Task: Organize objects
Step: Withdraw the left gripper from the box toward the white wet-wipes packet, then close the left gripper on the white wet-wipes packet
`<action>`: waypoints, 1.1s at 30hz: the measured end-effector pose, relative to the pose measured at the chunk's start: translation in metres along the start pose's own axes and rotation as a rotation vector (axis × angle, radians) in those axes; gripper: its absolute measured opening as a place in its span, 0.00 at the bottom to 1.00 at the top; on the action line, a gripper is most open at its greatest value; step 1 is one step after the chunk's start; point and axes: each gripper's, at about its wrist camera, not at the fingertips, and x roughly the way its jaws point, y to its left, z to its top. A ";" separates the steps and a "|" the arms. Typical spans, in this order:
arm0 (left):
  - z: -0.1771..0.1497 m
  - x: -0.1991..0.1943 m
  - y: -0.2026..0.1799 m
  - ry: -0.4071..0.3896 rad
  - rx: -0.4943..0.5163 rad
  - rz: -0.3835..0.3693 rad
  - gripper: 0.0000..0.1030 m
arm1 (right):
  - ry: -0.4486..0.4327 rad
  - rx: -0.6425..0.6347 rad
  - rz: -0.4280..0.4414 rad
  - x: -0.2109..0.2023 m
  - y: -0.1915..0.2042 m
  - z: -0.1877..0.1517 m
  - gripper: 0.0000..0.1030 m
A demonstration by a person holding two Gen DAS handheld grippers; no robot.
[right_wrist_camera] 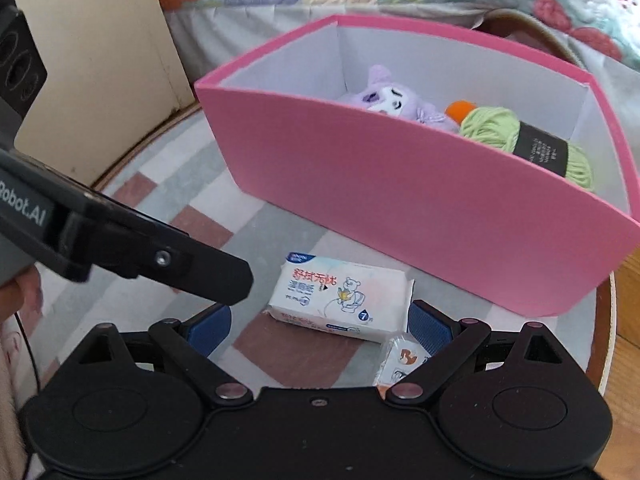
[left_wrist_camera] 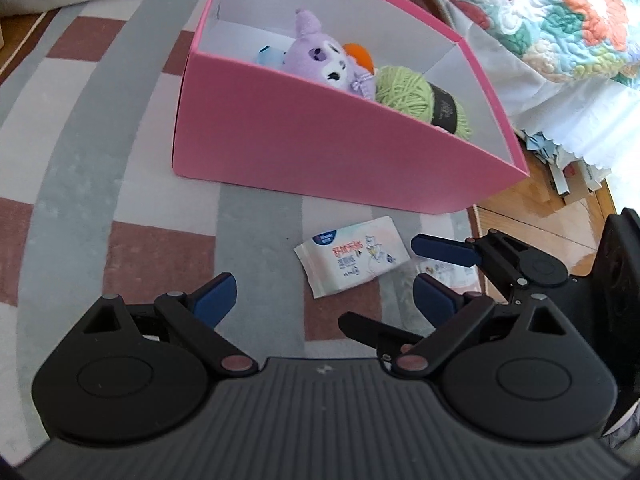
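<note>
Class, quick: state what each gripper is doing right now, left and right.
Left gripper: jaws open, holding nothing.
Right gripper: jaws open on either side of the wipes pack, not closed on it.

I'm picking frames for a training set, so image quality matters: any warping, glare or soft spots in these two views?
Left wrist view: strong fisheye bending bows the pink box walls; bright window light washes out the right edge; wipes pack readable. Right wrist view: same bending of the box rim; the left gripper looms dark and slightly soft at left; pack print is sharp.
</note>
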 end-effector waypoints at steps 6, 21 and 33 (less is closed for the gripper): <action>-0.009 0.013 -0.008 -0.041 0.024 0.002 0.61 | 0.057 -0.002 -0.005 0.016 -0.005 0.005 0.94; -0.018 0.025 -0.001 -0.047 -0.068 -0.032 0.24 | 0.063 0.040 0.028 0.027 -0.003 0.016 0.83; -0.018 0.012 0.018 0.028 -0.127 0.079 0.24 | 0.082 -0.005 0.106 0.018 0.028 0.002 0.68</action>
